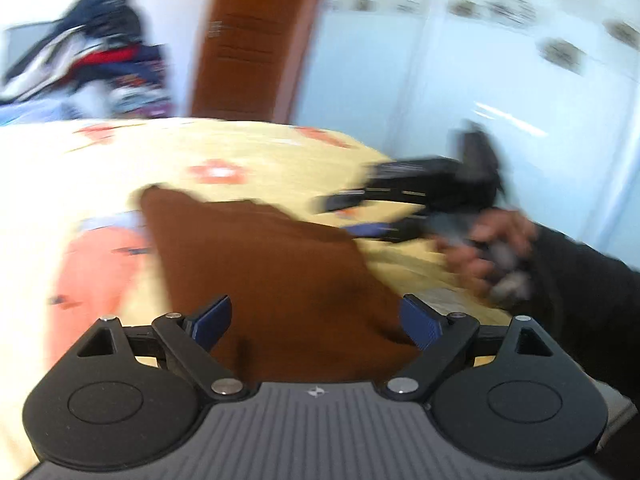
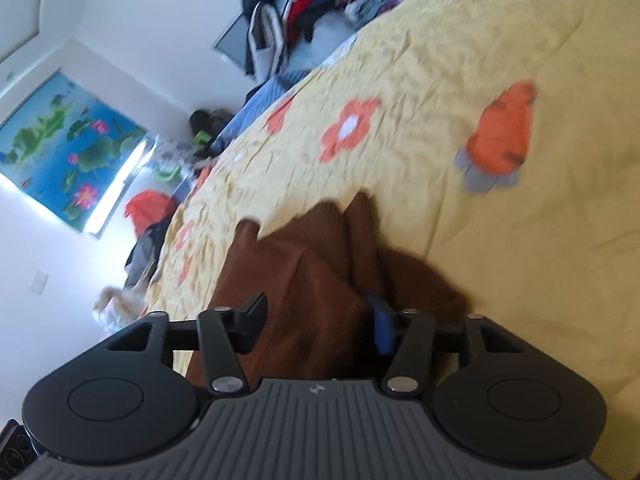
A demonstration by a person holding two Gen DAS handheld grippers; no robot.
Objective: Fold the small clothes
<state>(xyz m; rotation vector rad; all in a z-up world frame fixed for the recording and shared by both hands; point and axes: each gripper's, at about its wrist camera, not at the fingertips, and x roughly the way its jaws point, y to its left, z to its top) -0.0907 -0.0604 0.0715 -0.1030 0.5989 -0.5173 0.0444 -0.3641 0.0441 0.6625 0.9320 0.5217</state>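
Brown knit fabric, one garment (image 1: 272, 272), lies on the yellow bedspread (image 1: 248, 148) with its long axis running from the near edge toward the far side of the bed; in the left wrist view it narrows to a corner at the far left. The left gripper (image 1: 316, 322) has its blue-padded fingers (image 1: 214, 320) spread wide apart, one on either side of the garment's near end, and whether either pad touches the cloth cannot be told. To the right in that view, the right gripper (image 1: 352, 216) points left over the bedspread, held by the person's right hand (image 1: 488, 248) in a dark sleeve; motion blur hides its fingertips there.

In the right wrist view the same garment (image 2: 304, 288) runs away from the camera, its far edge bunched into two or three ribbed lobes. The right gripper (image 2: 320, 320) shows two fingers with a clear gap between them, and brown cloth fills that gap; whether it is pinched cannot be told from here.

One bedspread covers the bed, printed with orange flowers and an orange cartoon figure (image 2: 500, 132). At the far side sits one heap of mixed clothes (image 2: 304, 4), and one lotus picture (image 2: 68, 148) hangs on the white wall.
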